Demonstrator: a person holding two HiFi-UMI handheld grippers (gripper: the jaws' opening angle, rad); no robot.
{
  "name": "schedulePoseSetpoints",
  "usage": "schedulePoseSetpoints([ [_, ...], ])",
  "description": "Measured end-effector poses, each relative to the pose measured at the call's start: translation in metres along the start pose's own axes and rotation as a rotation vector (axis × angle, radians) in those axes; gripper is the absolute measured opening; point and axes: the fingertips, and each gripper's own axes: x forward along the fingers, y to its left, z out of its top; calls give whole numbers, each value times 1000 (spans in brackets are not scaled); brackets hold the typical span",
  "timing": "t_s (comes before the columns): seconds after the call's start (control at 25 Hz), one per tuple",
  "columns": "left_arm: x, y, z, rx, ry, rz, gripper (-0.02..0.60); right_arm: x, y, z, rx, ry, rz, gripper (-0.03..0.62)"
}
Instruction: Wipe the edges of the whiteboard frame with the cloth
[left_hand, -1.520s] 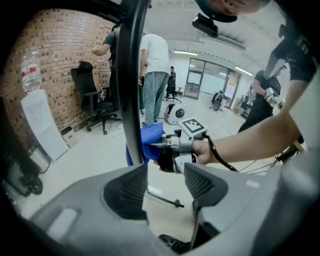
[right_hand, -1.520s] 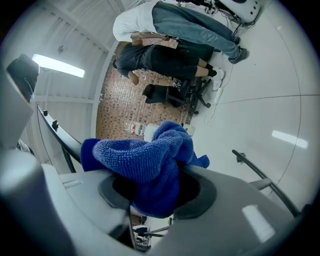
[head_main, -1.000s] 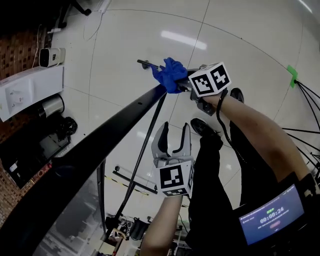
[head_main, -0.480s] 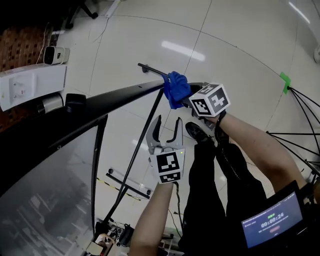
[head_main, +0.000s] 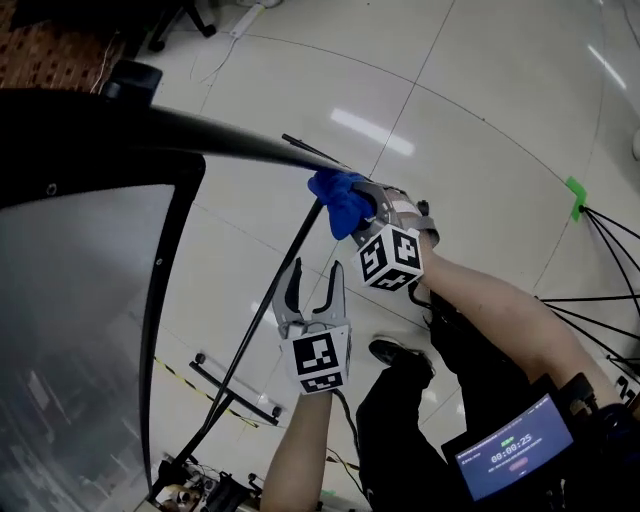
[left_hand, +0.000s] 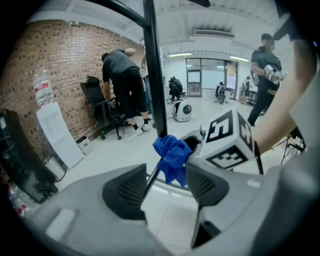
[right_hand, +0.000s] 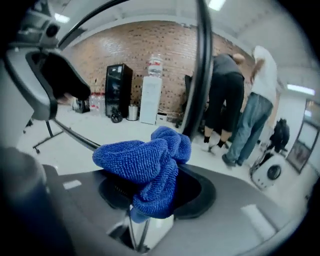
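Observation:
The whiteboard (head_main: 70, 330) fills the left of the head view, and its black frame (head_main: 170, 125) runs rightward to a thin end. A bunched blue cloth (head_main: 338, 200) rests against that end, and my right gripper (head_main: 352, 210) is shut on it. In the right gripper view the cloth (right_hand: 145, 165) bulges out between the jaws, with the black frame bar (right_hand: 202, 65) just behind. My left gripper (head_main: 314, 276) hangs below the cloth and is open, holding nothing. From the left gripper view the cloth (left_hand: 171, 152) and the frame bar (left_hand: 152, 70) lie beyond the left gripper (left_hand: 161, 184).
The board's stand pole (head_main: 250, 340) slants down to a wheeled base (head_main: 230, 390) on the tiled floor. Black tripod legs (head_main: 610, 300) and a green tape mark (head_main: 574, 190) are at the right. People (left_hand: 122, 85) stand by a brick wall, near a water dispenser (right_hand: 151, 97).
The view has swung, so the board's frame now sits higher and further left. The right gripper with the cloth has stayed at the frame's end, turning over it. The left gripper stays open below.

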Motion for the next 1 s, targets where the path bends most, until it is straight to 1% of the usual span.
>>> schedulePoseSetpoints([
  [0.04, -2, 1, -8, -15, -11, 5, 244, 8, -3, -1, -63, -7, -51, 175],
  [0.08, -6, 2, -16, -24, -19, 7, 244, 16, -5, -3, -102, -6, -93, 175],
  [0.16, -19, 7, -34, -36, -23, 7, 244, 28, -6, -3, -122, 8, -153, 175],
  [0.24, -37, 18, -46, -52, -26, 13, 244, 31, -7, 8, -100, 12, -185, 175],
  [0.32, -55, 25, -51, -88, -39, 26, 244, 29, -12, 18, -19, 14, -177, 175],
  [0.4, -66, 25, -57, -131, -47, 48, 244, 30, -19, 16, 81, 22, -140, 176],
  [0.48, -68, 27, -64, -159, -51, 69, 244, 37, -23, 11, 133, 48, -107, 178],
  [0.64, -66, 46, -66, -175, -83, 133, 244, 50, -18, 12, 108, 108, -82, 176],
  [0.68, -64, 51, -67, -189, -91, 152, 244, 51, -16, 13, 91, 111, -84, 176],
  [0.76, -60, 58, -70, -247, -101, 182, 244, 53, -14, 13, 52, 111, -89, 173],
  [0.84, -59, 59, -76, -302, -103, 199, 244, 52, -11, 11, 43, 110, -82, 173],
  [0.92, -63, 60, -86, -315, -98, 213, 244, 52, 0, 8, 29, 118, -62, 172],
  [1.0, -66, 65, -99, -321, -92, 232, 244, 55, 18, 4, -10, 135, -35, 173],
])
